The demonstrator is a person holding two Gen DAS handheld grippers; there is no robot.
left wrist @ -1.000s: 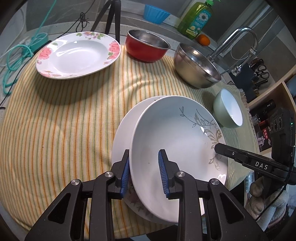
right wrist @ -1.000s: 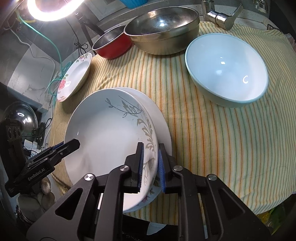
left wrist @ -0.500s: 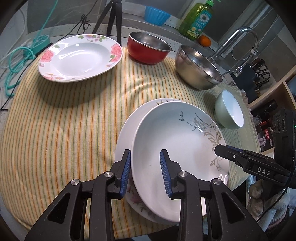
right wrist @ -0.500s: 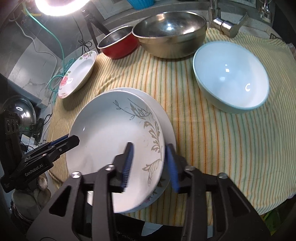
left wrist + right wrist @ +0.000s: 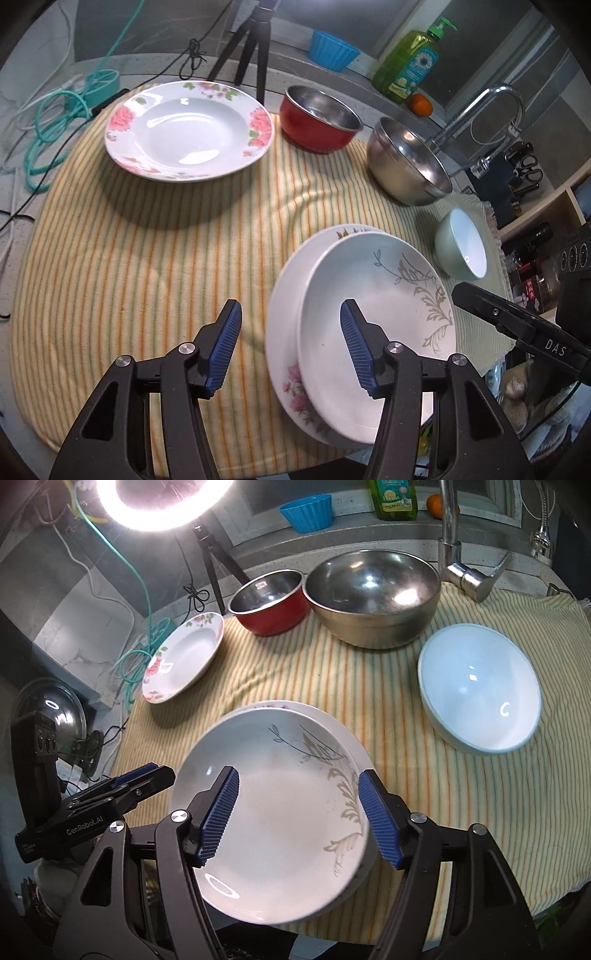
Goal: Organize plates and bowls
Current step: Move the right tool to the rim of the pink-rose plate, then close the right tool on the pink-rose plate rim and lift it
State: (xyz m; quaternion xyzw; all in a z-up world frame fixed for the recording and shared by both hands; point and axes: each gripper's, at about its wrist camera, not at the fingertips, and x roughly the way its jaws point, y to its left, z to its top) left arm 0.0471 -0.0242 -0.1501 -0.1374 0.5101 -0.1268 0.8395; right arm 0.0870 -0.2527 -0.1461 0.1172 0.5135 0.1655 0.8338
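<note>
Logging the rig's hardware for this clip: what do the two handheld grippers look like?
Both are matte black. The left gripper and right gripper each have two angular fingers with silver screws and ribbed blue pads. White lettering marks their sides: "GenRobot.AI" on the left, "DAS" on the right.

Striped yellow-green cloth (image 5: pixel 155 258) covered the counter w/ ripples near centre. At 12 o'clock in the right wrist view a ring light (image 5: pixel 162 502) glared on a black tripod (image 5: pixel 214 565); the same tripod (image 5: pixel 251 48) stood at 12 in the left wrist view. Teal cable (image 5: pixel 48 122) coiled at 9–10 o'clock over grey marbled counter. Back ledge at 1 o'clock held a blue tub (image 5: pixel 332 50), green soap bottle (image 5: pixel 410 62) & an orange fruit (image 5: pixel 421 103). Chrome faucet (image 5: pixel 491 110) rose at 2 o'clock, w/ wooden shelving (image 5: pixel 546 206) at 3. Round metal lid (image 5: pixel 48 712) showed at 9 in the right wrist view.
</note>
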